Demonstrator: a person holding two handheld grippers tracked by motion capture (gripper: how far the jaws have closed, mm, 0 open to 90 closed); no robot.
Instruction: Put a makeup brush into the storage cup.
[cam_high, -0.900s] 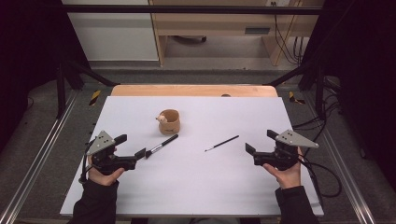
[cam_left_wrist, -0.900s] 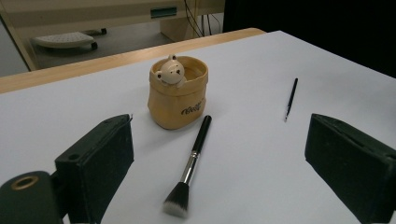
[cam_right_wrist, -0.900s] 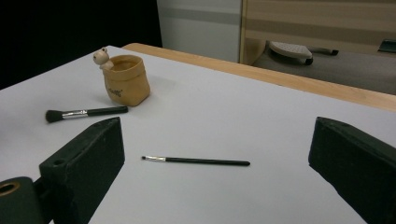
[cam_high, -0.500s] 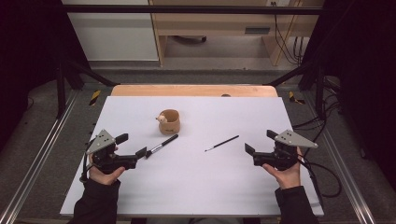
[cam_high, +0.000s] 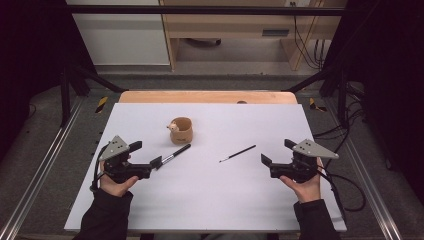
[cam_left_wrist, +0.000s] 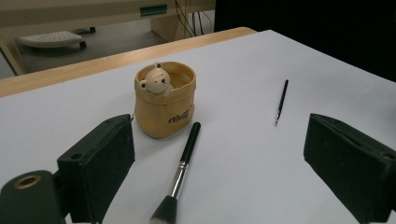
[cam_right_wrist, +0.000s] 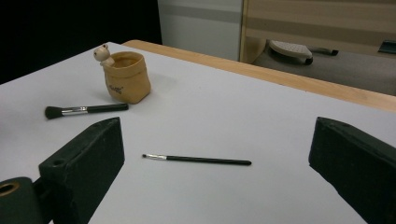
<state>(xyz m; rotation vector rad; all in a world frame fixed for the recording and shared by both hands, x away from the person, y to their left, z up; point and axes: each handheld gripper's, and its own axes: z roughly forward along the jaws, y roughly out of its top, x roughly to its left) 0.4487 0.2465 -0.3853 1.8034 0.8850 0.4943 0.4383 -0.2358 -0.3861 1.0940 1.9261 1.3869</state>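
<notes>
Brush tip cut off, cup words too small

In the left gripper view, the big brush (cam_left_wrist: 183, 173) lies between the jaws, and its soft tip runs off the bottom edge. The writing on the bear cup (cam_left_wrist: 164, 100) just past the brush is too small to read.
</notes>
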